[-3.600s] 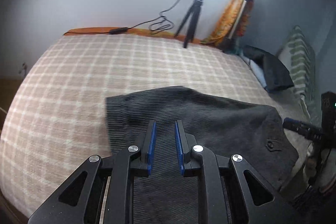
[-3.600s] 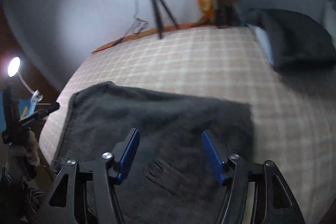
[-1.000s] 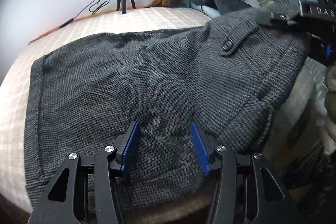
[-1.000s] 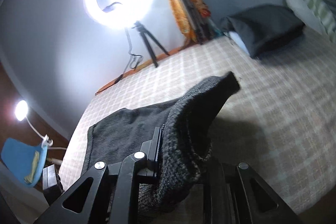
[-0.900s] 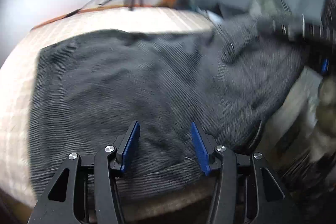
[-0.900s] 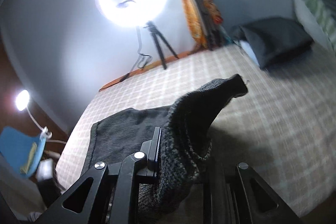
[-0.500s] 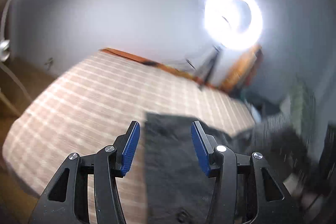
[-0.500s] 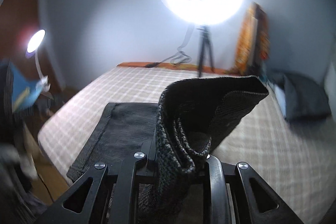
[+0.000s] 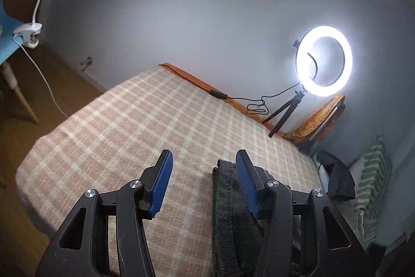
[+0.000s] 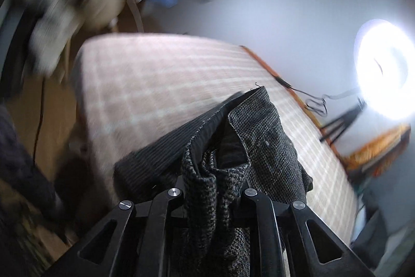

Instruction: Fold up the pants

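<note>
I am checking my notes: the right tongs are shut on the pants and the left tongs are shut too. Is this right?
Not quite. The right tongs are shut on the pants, but the left wrist view shows the left tongs open, with nothing gripped.

- Dark grey coarse-woven cloth pants [image 10: 262, 147]: rough, matt tweed-like weave
- Pink-and-cream checked cloth bedcover [image 9: 145, 121]: soft, matt
- Black plastic left gripper [image 9: 202, 182]: smooth frame, ribbed blue pads [image 9: 162, 183], bright metal screws
- Black plastic right gripper [image 10: 212, 195]: semi-gloss frame, metal screws

Pants [image 10: 262, 147] hide right fingertips; upper-left clutter [image 10: 59, 7] blurred, perhaps furniture.
</note>
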